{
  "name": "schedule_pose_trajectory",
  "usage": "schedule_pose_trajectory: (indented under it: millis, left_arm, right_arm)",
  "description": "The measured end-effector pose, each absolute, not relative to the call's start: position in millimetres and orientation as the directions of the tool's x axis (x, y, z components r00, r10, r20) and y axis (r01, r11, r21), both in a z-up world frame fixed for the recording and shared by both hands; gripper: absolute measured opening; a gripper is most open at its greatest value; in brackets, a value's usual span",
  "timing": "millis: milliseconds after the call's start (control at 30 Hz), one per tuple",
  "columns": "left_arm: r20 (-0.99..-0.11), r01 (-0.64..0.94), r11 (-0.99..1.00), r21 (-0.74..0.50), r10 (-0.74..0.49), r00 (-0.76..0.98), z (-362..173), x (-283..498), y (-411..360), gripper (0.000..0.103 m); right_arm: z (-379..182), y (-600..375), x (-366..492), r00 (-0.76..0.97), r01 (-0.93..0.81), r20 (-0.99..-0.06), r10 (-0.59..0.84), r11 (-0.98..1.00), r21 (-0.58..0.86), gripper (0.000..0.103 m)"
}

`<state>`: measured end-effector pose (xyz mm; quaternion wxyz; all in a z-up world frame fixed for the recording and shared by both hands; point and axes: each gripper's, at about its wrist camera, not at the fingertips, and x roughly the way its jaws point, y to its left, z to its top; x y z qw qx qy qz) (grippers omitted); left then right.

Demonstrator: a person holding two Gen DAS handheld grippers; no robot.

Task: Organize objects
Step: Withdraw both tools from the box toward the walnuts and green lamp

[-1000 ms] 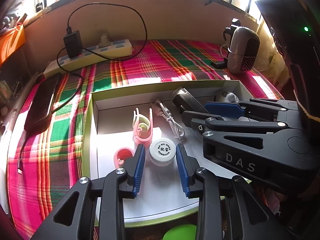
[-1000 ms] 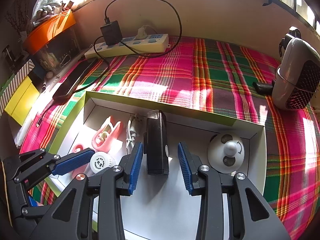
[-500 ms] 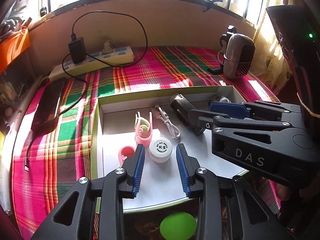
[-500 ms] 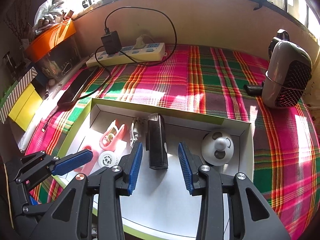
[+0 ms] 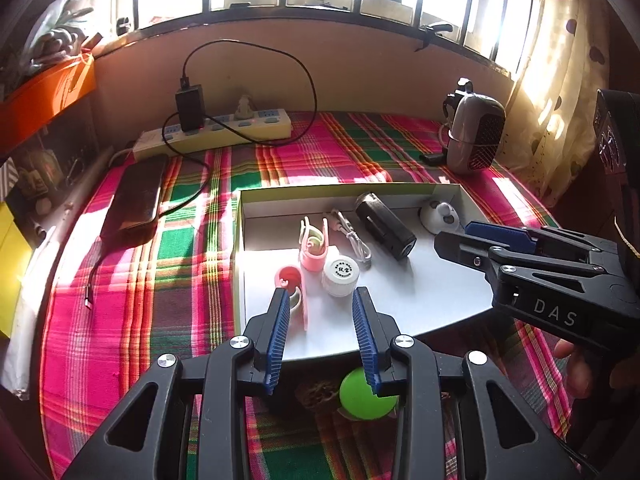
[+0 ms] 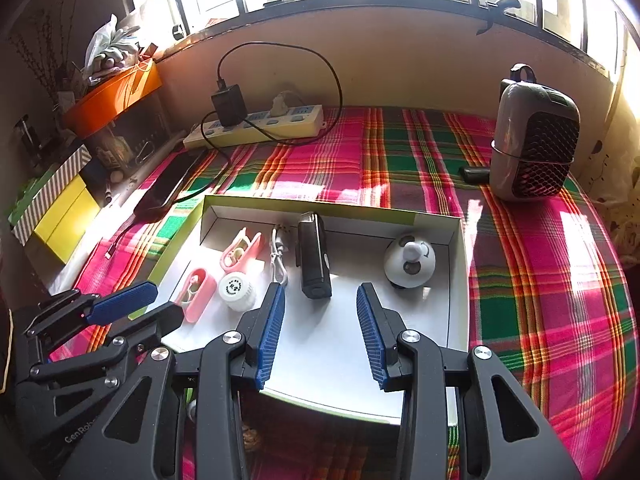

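Both your tongs are released, nothing between the blue pads: left gripper [image 5: 322, 336] at bottom centre of its view, right gripper [image 6: 322, 336] likewise.

The white tray [image 6: 456, 248] sits mid-frame on the plaid cloth [image 6: 540, 280] and holds everything:
- two pink clips [image 6: 240, 250] at left, light springy plastic;
- small white jar [image 6: 237, 291] beside them, light, smooth, probably slippery, so pinch across the lid;
- coiled white cable [image 6: 278, 260], floppy, take the bundle's middle;
- black cylinder [image 6: 314, 258] at centre, rigid, likely heaviest, clamp mid-body across its width;
- round white gadget [image 6: 410, 262] at right, domed, awkward to pinch.
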<state>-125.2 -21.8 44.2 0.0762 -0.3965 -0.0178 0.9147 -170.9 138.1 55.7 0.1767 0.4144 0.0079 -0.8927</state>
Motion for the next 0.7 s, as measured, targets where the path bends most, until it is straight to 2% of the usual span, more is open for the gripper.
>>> schedule_pose_trajectory:
  millis: [233, 700]
  left_arm:
    - [-0.705, -0.076, -0.989, -0.124, 0.141, -0.695, 45.8, -98.7, -46.7, 0.031]
    - [-0.735, -0.025, -0.986, -0.164, 0.139, -0.663, 20.9, -72.8, -75.3, 0.031]
  right_arm:
    - [52.9, 141.3, -136.7, -0.603, 0.352, -0.729, -0.324, -0.928, 0.122, 0.039]
    - [31.2, 135.4, -95.3, -0.558, 0.402, -0.751, -0.352, -0.907, 0.126, 0.039]
